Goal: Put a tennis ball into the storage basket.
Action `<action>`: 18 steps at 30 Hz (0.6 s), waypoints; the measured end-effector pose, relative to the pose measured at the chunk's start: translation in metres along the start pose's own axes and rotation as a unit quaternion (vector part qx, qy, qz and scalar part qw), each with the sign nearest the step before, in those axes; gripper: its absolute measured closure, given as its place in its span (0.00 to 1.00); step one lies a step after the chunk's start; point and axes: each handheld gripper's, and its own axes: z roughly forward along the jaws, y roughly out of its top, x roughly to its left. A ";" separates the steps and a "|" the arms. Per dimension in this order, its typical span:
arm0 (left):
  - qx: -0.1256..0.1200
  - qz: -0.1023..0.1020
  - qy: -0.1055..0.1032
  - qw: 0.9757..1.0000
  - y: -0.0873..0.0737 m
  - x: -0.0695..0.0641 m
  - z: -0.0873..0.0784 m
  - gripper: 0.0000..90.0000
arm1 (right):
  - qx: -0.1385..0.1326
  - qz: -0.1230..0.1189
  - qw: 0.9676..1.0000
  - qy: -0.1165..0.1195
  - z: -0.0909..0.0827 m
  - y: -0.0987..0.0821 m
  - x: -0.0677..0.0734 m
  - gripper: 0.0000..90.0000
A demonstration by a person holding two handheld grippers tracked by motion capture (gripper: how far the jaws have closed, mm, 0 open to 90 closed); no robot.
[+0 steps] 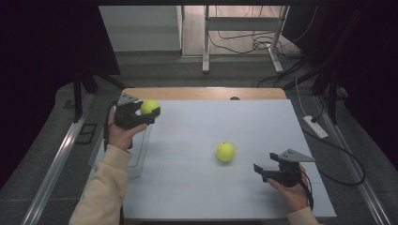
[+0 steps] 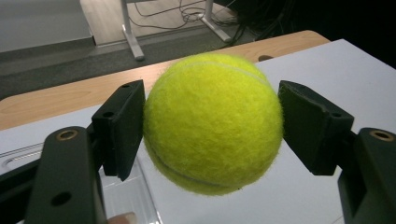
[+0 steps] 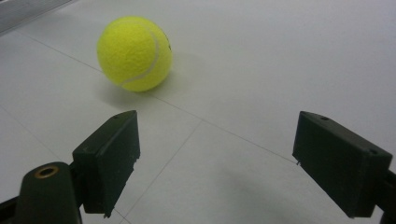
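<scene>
My left gripper [image 1: 146, 112] is at the table's far left, held above the surface, shut on a yellow tennis ball [image 1: 150, 107]. In the left gripper view the ball [image 2: 212, 123] sits squeezed between both black pads [image 2: 119, 128] of the left gripper [image 2: 212, 135]. A second tennis ball [image 1: 225, 152] rests on the white table top, right of centre. My right gripper [image 1: 265, 164] is at the near right, open, pointing towards that ball. In the right gripper view this ball [image 3: 134, 53] lies ahead and to the left of the right gripper [image 3: 219, 158], apart from its jaws.
A clear plastic container [image 1: 139, 157] stands at the table's left edge, below the left hand. The white board [image 1: 211, 187] covers a wooden table [image 1: 202, 93]. A power strip [image 1: 315, 126] and cables lie on the floor at the right; metal desk legs [image 1: 205, 42] stand behind.
</scene>
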 end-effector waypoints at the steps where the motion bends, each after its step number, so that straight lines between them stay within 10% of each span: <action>1: 0.000 -0.001 0.000 1.000 0.000 0.001 -0.001 0.31 | 0.000 0.000 1.000 0.000 0.000 0.000 0.000 0.16; 18: -0.003 -0.007 0.024 1.000 0.000 0.016 -0.010 0.31 | -0.001 0.001 1.000 -0.002 0.000 0.000 0.000 0.17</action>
